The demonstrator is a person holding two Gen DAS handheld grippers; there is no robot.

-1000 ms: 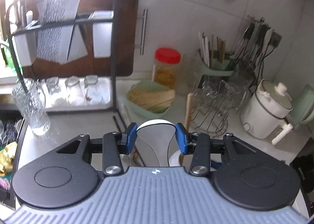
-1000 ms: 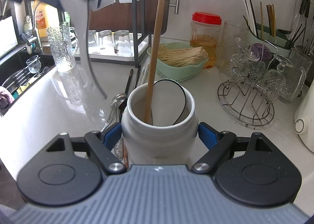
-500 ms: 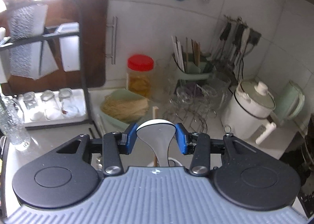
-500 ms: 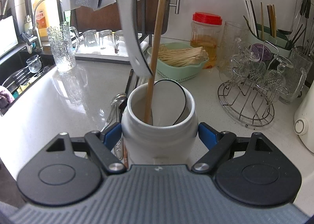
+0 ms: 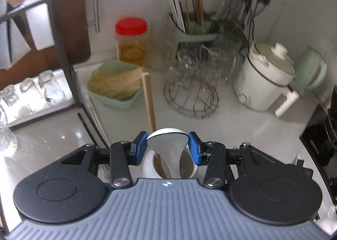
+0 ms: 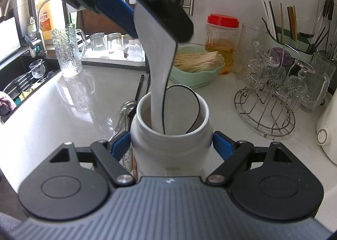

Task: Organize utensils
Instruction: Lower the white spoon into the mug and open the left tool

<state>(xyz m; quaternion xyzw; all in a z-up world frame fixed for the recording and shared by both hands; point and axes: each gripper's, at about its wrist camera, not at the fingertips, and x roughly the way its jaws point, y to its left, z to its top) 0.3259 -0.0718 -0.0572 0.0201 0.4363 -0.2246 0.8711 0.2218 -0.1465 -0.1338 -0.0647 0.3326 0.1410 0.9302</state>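
The left gripper (image 5: 167, 148) jaws pinch a light, stiff, slick spatula (image 6: 157, 54) by its broad handle, tip already inside the jar (image 6: 170, 134). The right gripper (image 6: 171, 144) jaws clamp that heavy, breakable jar on the desk (image 6: 63, 101).

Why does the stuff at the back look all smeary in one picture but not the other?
Left wrist view: the glass rack and noodle basket are motion-blurred, and the left gripper is sharp. Right wrist view: the background is crisp, with window glare on the counter.

Orange label on yellow bottle (image 6: 44, 21) by tap: characters too blurred to read.
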